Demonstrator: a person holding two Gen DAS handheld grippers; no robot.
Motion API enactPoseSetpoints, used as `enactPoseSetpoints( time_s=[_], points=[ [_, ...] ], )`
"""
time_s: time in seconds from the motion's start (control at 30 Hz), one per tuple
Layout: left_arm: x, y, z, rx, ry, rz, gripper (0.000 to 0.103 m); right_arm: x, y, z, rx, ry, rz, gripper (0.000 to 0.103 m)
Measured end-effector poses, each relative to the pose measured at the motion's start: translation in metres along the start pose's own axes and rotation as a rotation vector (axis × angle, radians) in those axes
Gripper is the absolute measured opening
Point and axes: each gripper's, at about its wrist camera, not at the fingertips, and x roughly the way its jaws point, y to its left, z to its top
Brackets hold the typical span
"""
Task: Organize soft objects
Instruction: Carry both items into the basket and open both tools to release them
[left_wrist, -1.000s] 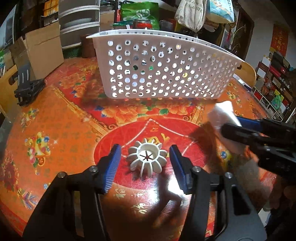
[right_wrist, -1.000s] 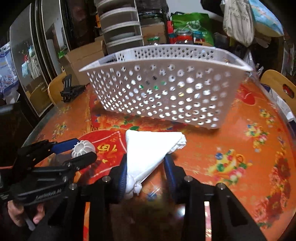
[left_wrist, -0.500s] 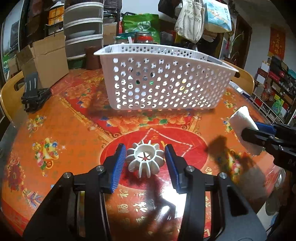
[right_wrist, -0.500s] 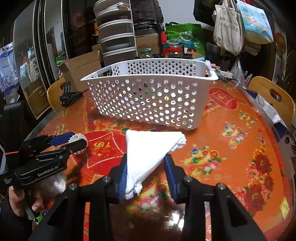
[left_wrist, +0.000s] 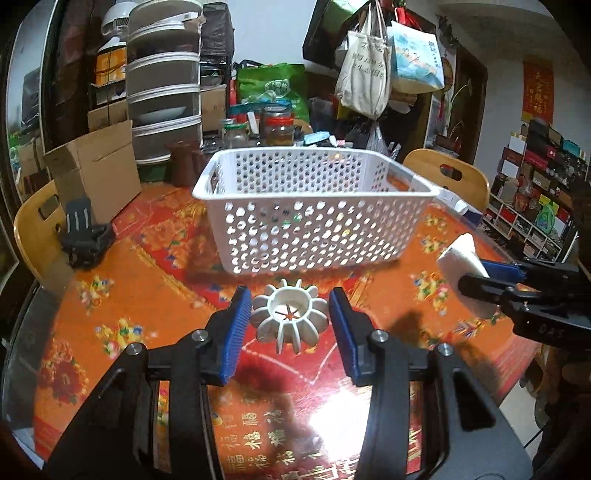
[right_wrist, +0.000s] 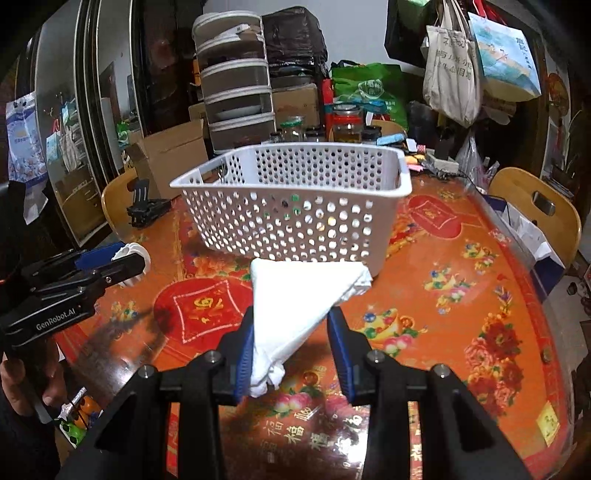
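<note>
My left gripper (left_wrist: 290, 319) is shut on a white ribbed flower-shaped soft ball (left_wrist: 289, 318) and holds it above the table, in front of the white perforated basket (left_wrist: 314, 218). My right gripper (right_wrist: 293, 334) is shut on a folded white cloth (right_wrist: 303, 291), also lifted, just in front of the basket (right_wrist: 291, 206). In the left wrist view the right gripper (left_wrist: 480, 280) shows at the right with the cloth (left_wrist: 460, 258). In the right wrist view the left gripper (right_wrist: 107, 262) shows at the left with the ball (right_wrist: 133, 253).
The round table has a red and orange flowered cover (left_wrist: 129, 295). A black clip stand (left_wrist: 83, 236) sits at its left edge. Wooden chairs (right_wrist: 535, 206), a cardboard box (left_wrist: 96, 166), jars (left_wrist: 277, 125) and stacked containers (left_wrist: 164, 96) stand around the back.
Both grippers have risen and tilted up, so the basket's rim and inside now show. The left gripper closed on the ball and lifted it. The cloth stays gripped.
</note>
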Motion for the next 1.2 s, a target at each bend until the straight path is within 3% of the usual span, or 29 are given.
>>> enactPoseSetpoints(
  time_s=[0.3, 0.6, 0.87, 1.2],
  points=[
    [-0.012, -0.012, 0.058, 0.013, -0.037, -0.027, 0.041, -0.018, -0.012, 0.043, -0.026, -0.035, 0.000, 0.036],
    [0.005, -0.015, 0.135, 0.010, -0.036, -0.041, 0.041, -0.004, -0.025, 0.099, -0.028, -0.018, -0.003, 0.036],
    [0.059, -0.005, 0.187, -0.026, 0.048, -0.047, 0.041, 0.038, -0.024, 0.138, -0.055, 0.061, -0.002, 0.036],
    [0.147, 0.005, 0.199, -0.065, 0.196, -0.021, 0.041, 0.105, -0.036, 0.165, -0.008, 0.163, -0.027, 0.036]
  ],
)
